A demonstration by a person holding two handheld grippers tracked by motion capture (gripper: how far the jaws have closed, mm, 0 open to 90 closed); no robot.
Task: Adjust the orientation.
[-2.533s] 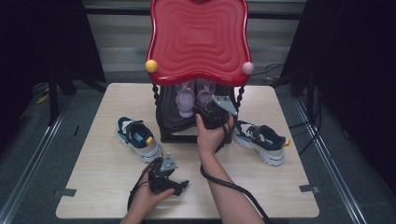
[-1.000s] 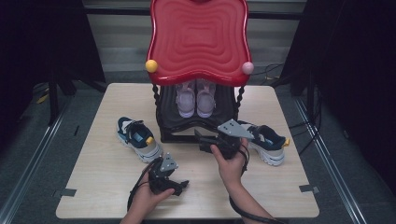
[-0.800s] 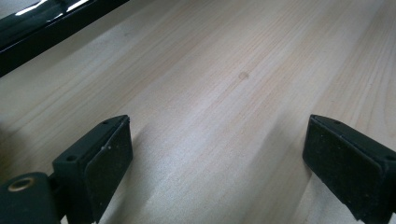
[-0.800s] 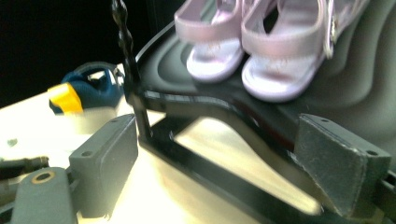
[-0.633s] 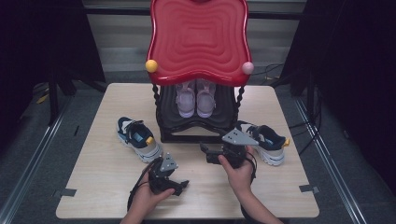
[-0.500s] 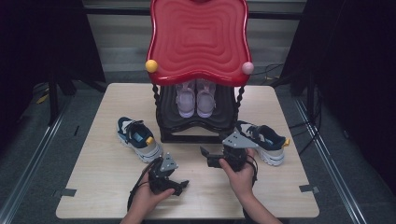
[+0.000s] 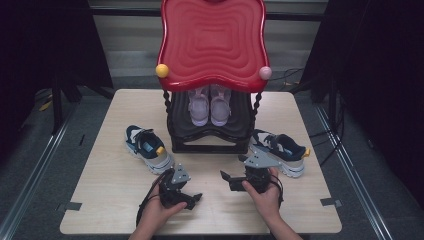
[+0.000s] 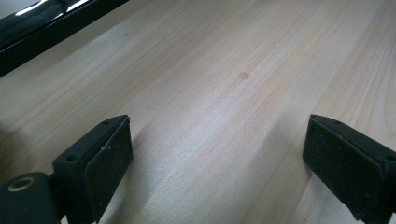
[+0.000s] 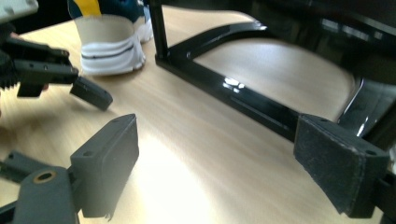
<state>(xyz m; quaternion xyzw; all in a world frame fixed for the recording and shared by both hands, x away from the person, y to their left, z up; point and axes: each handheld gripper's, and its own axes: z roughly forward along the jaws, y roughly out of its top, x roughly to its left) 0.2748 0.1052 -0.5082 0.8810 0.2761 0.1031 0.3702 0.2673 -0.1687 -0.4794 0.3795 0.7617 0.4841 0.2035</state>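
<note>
Pale wood grain covers the table (image 7: 115, 200), and both hands rest low on it near the person's edge, each holding its tongs above bare board. The left gripper (image 7: 192, 198) sits just in front of the left hand (image 7: 157, 212); in the left gripper view its jaws stand wide apart with nothing between them, only the table (image 8: 219, 88) below. The right gripper (image 7: 226, 180) points leftward across the table from the right hand (image 7: 265, 192), and in the right gripper view its jaws are likewise spread and empty, looking toward the black stand (image 9: 243, 88) and the heel of the navy and white sneaker (image 9: 109, 42). That left sneaker (image 7: 148, 148) lies on the table just left of the black stand (image 7: 210, 135), well apart from the left gripper. A second navy sneaker (image 7: 280, 150) lies right of the stand, just beyond the right gripper's grey plate. On the stand's shelf, under the red wavy top (image 7: 212, 40), a pair of lilac shoes (image 7: 210, 105) stands side by side, toes toward the person.
</note>
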